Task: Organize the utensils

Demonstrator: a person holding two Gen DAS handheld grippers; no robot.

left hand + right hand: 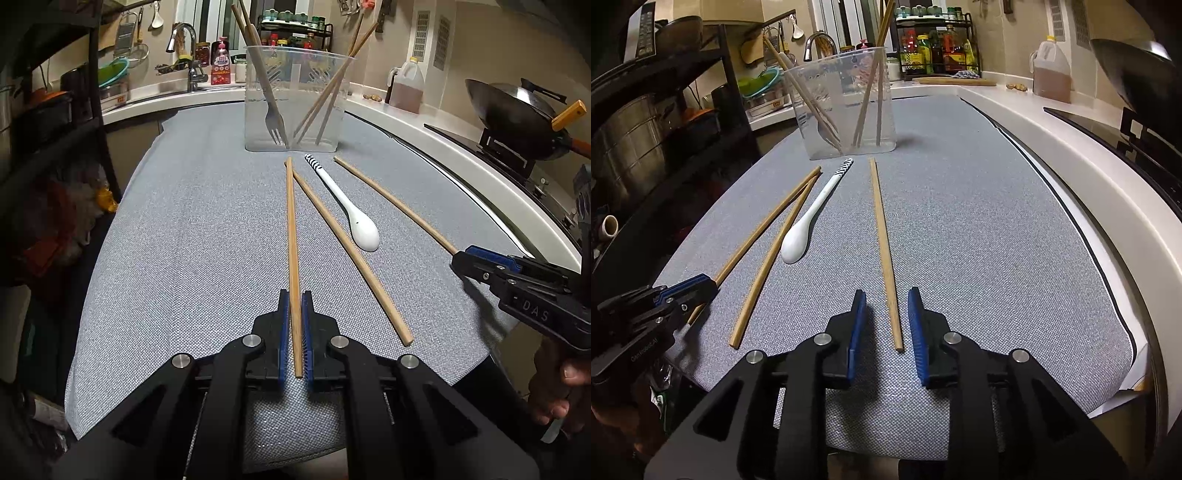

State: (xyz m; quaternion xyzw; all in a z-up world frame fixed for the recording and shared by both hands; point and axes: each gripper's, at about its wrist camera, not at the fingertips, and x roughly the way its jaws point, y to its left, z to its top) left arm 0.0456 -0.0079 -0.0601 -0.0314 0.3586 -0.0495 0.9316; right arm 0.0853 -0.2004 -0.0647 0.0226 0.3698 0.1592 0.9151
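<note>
On the grey cloth [184, 240] a clear plastic container [255, 122] holds a fork [275, 125] and several chopsticks. In front of it lie a white spoon [347, 206] with a striped handle and three wooden chopsticks. My left gripper [294, 295] is shut on the near end of the left chopstick [291, 229]. The middle chopstick [347, 247] lies free. In the right wrist view my right gripper [886, 295] stands open astride the near end of the right chopstick [884, 251]; its pads [916, 325] do not touch it. The spoon [801, 236] and container [846, 92] lie left and ahead.
A white counter [424, 129] curves along the right, with a wok [517, 110] on the stove and an oil jug [406, 85]. Sink tap [188, 55] and spice rack [938, 48] stand behind. A dark rack with pots [631, 147] is at left. A hand [561, 387] holds the right gripper.
</note>
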